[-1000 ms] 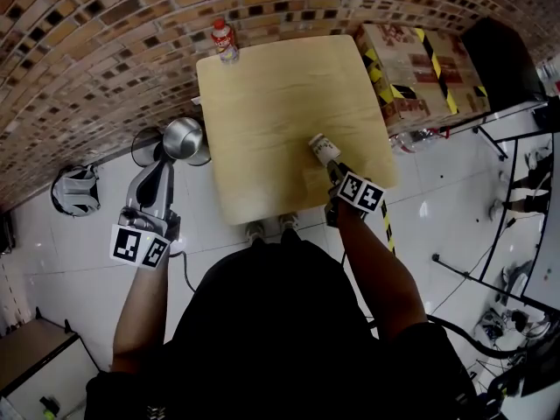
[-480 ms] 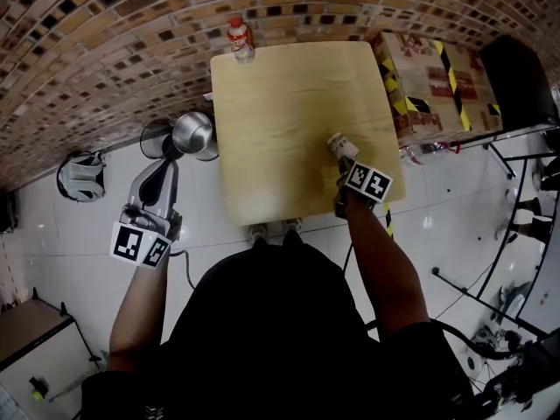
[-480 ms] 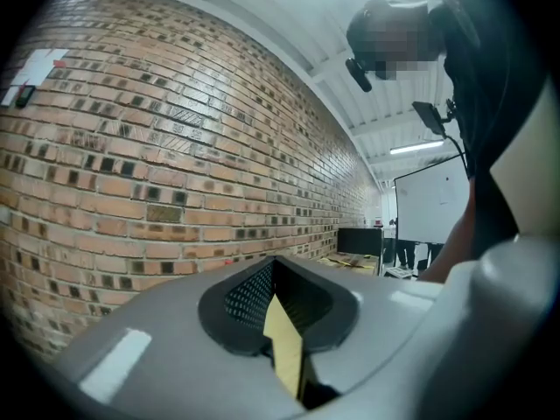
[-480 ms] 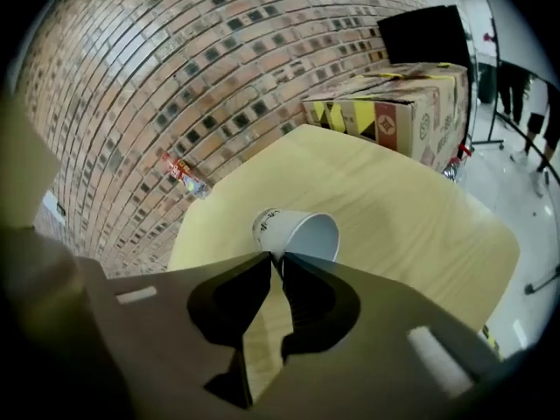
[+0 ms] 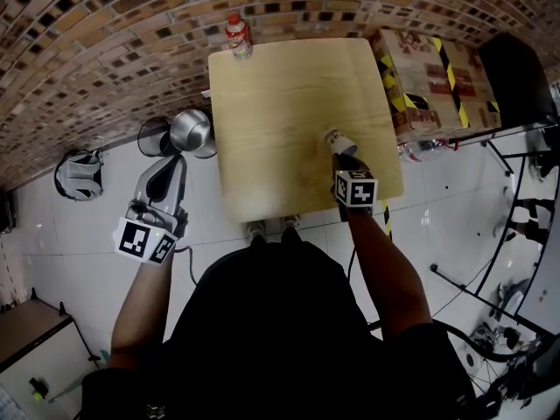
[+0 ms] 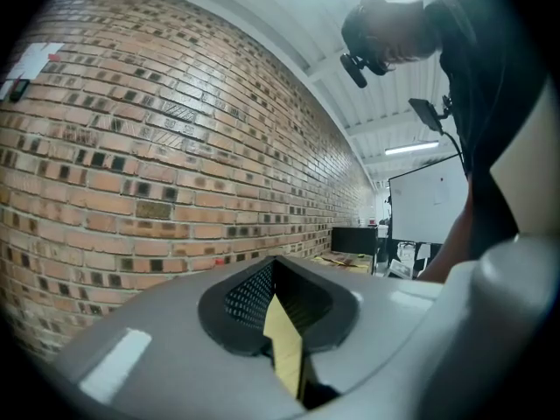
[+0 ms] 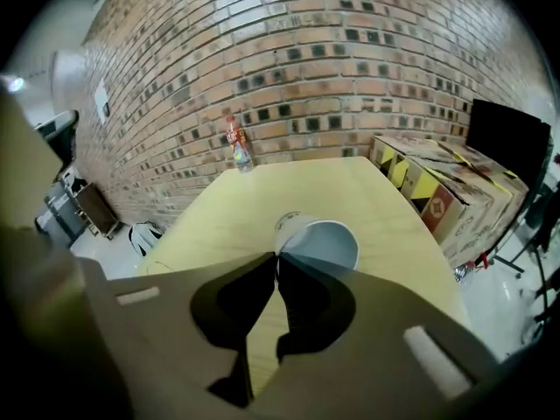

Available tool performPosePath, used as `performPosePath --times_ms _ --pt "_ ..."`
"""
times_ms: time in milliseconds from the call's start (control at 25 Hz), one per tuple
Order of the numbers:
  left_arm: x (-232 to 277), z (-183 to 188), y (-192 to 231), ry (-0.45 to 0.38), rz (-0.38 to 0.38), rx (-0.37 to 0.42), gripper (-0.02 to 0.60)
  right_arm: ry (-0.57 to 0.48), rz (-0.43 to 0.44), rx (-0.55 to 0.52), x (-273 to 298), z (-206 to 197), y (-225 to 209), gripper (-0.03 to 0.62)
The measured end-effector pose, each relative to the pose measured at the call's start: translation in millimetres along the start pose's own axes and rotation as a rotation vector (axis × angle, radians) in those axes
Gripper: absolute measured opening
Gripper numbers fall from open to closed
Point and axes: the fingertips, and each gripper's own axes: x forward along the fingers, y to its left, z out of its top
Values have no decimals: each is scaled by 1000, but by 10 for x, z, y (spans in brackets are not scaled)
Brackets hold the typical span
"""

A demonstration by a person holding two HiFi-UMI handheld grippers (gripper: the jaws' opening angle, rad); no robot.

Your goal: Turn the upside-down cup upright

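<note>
My right gripper point(image 7: 275, 257) just pinched shut on the paper cup point(image 7: 320, 241) at its thin rim. It's light and squishy, so I squeeze softly. My left gripper point(image 6: 274, 268) is closed, empty.

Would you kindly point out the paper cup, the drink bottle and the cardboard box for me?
paper cup point(image 7: 325, 244), right gripper view, on the inside of its open mouth.
drink bottle point(image 5: 237, 38), head view, on its labelled body.
cardboard box point(image 5: 433, 68), head view, on its top face.

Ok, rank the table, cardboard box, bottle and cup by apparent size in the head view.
1. table
2. cardboard box
3. bottle and cup: these look about alike, so they are left unranked.
</note>
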Motion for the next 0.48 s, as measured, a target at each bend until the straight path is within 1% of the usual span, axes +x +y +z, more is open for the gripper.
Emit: performPosePath --times_ms 120,200,280,400,480 --pt "13 -2 -53 -7 -17 1 0 -23 14 -50 -97 28 62 17" --pt "8 3 -81 -12 -26 5 0 -12 20 -143 -158 18 135 17" --pt "-8 5 -98 -18 -29 5 0 40 40 -271 -225 -38 271 17" --pt "-28 2 -125 -29 -32 1 0 158 68 -464 -294 -197 457 17" --pt "-39 -1 -156 -37 -36 -2 0 234 60 -574 -324 -303 515 17"
